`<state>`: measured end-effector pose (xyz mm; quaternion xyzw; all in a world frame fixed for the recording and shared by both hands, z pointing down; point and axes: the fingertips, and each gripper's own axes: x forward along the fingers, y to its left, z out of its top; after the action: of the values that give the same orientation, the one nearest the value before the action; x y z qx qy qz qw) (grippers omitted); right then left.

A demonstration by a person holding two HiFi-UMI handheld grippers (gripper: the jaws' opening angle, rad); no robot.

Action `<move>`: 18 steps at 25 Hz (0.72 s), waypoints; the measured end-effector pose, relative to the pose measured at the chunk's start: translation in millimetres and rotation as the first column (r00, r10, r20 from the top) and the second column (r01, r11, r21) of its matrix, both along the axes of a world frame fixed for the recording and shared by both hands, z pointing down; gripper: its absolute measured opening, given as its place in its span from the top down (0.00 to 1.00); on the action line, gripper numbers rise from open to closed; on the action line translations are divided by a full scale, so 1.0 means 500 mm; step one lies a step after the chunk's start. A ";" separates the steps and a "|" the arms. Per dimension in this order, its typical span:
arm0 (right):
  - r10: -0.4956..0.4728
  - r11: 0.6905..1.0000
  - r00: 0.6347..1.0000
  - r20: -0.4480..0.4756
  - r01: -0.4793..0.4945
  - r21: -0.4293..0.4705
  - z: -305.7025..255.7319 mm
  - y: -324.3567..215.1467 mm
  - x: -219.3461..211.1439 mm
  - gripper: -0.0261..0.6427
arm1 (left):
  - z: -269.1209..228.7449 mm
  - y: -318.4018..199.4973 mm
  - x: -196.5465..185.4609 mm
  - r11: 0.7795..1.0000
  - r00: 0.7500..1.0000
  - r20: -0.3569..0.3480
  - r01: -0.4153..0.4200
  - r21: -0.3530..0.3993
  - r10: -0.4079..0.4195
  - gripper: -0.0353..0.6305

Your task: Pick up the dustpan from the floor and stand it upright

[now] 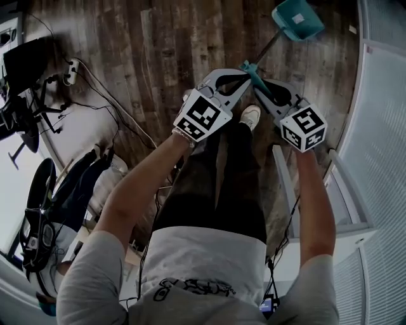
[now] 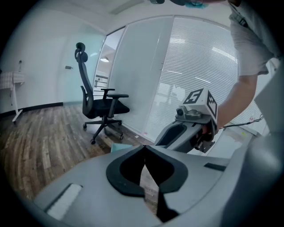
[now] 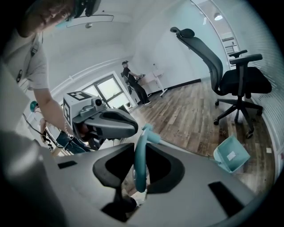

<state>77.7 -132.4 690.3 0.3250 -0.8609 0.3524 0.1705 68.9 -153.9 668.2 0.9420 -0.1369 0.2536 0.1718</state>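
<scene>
The teal dustpan's pan (image 1: pixel 298 19) rests on the wooden floor far ahead, and its long handle slants back toward me. My right gripper (image 1: pixel 261 84) is shut on the teal grip (image 3: pixel 140 164) at the handle's end, which stands between its pads. The pan (image 3: pixel 230 154) also shows beyond the right jaw in the right gripper view. My left gripper (image 1: pixel 242 80) hovers just left of the handle with its tips close to the right gripper's. It is shut, jaw tips meeting, and holds nothing (image 2: pixel 144 147).
A black office chair (image 3: pixel 235 80) stands on the wood floor near the pan. A glass wall with blinds (image 1: pixel 380 95) runs along the right. Cables and bags (image 1: pixel 63 184) lie at the left. My shoe (image 1: pixel 250 116) is under the grippers. A person (image 3: pixel 133 82) stands far off.
</scene>
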 end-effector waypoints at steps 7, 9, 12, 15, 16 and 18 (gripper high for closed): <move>0.015 1.000 0.997 0.076 -0.016 0.011 -0.066 0.003 -0.004 0.85 | -0.058 -0.009 0.022 0.999 0.999 -0.026 0.020 0.027 -0.019 0.94; 0.026 1.000 0.995 0.091 -0.027 0.010 -0.084 0.002 0.000 0.85 | -0.076 -0.009 0.025 0.999 0.999 -0.034 0.026 0.033 -0.025 0.94; 0.036 0.999 0.992 0.118 -0.036 0.005 -0.111 0.001 0.003 0.85 | -0.101 -0.011 0.028 0.999 0.998 -0.045 0.035 0.039 -0.033 0.94; 0.041 0.999 0.990 0.137 -0.041 0.003 -0.128 -0.008 -0.003 0.84 | -0.117 -0.021 0.023 0.998 0.998 -0.051 0.040 0.047 -0.037 0.94; 0.041 0.999 0.989 0.141 -0.042 0.004 -0.134 -0.009 -0.007 0.84 | -0.123 -0.022 0.019 0.998 0.998 -0.052 0.041 0.051 -0.038 0.94; 0.043 0.999 0.987 0.154 -0.044 0.006 -0.150 -0.010 -0.015 0.84 | -0.137 -0.022 0.012 0.997 0.997 -0.059 0.046 0.057 -0.043 0.94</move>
<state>70.3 -137.2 615.4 0.3164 -0.8657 0.3761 0.0945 74.8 -165.1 599.5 0.9502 -0.1603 0.2185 0.1536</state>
